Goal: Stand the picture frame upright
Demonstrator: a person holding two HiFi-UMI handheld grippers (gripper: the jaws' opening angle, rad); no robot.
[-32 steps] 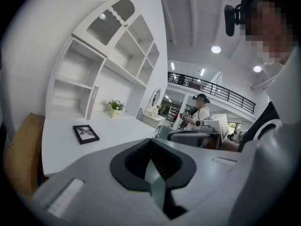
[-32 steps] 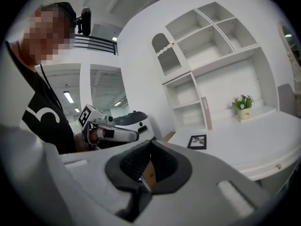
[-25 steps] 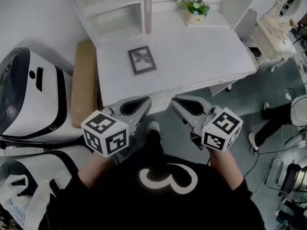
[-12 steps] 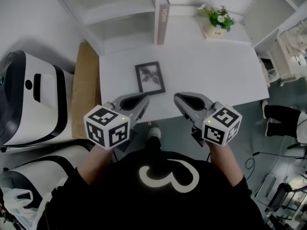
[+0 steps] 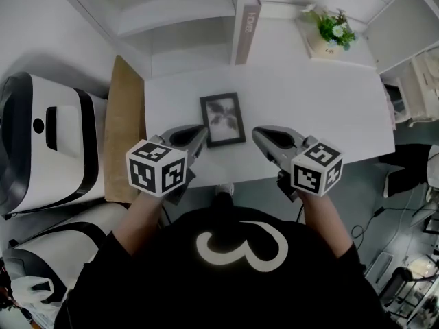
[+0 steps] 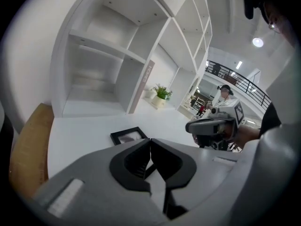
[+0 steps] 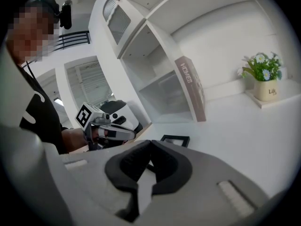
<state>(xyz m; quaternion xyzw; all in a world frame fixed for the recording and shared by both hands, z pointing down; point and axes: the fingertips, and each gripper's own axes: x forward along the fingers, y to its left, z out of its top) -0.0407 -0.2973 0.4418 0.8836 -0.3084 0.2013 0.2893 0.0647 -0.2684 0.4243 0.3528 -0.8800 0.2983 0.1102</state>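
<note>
The black picture frame (image 5: 222,119) lies flat and face up on the white table (image 5: 329,115), close to its near edge and between the tips of the two grippers. The left gripper (image 5: 199,133) is just left of the frame's near left corner and the right gripper (image 5: 258,135) is near its right side, each with its jaws clenched together on nothing. Farther back a pink book (image 5: 247,33) stands upright beside the white shelf unit (image 5: 178,19), and a small potted plant (image 5: 331,29) sits at the table's far right.
</note>
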